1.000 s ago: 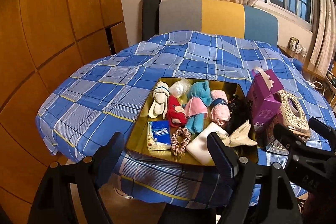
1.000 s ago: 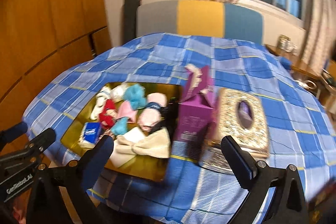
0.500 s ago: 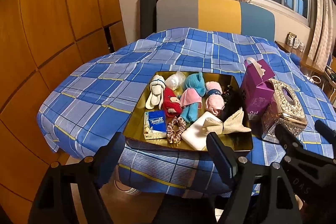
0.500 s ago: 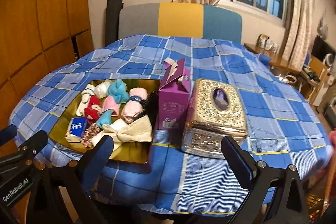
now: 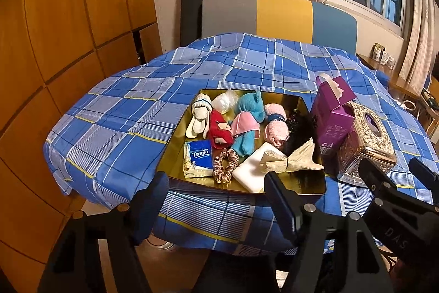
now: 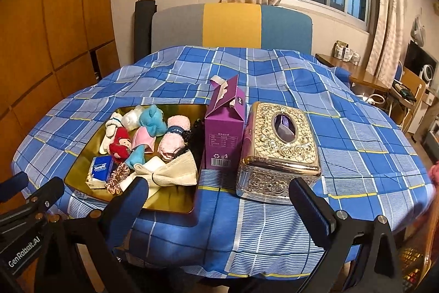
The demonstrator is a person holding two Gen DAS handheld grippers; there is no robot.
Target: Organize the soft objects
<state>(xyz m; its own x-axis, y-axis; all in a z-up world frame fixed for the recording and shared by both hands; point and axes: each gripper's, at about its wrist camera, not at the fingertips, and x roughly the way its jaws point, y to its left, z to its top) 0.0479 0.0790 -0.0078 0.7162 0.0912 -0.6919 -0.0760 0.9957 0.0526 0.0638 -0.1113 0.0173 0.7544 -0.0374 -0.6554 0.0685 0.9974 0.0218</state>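
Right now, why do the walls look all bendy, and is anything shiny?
Left wrist view: the fisheye lens curves the wooden wall panels, and the gold tray gleams. Right wrist view: sharp and warmly lit, with glints on the ornate tissue box.
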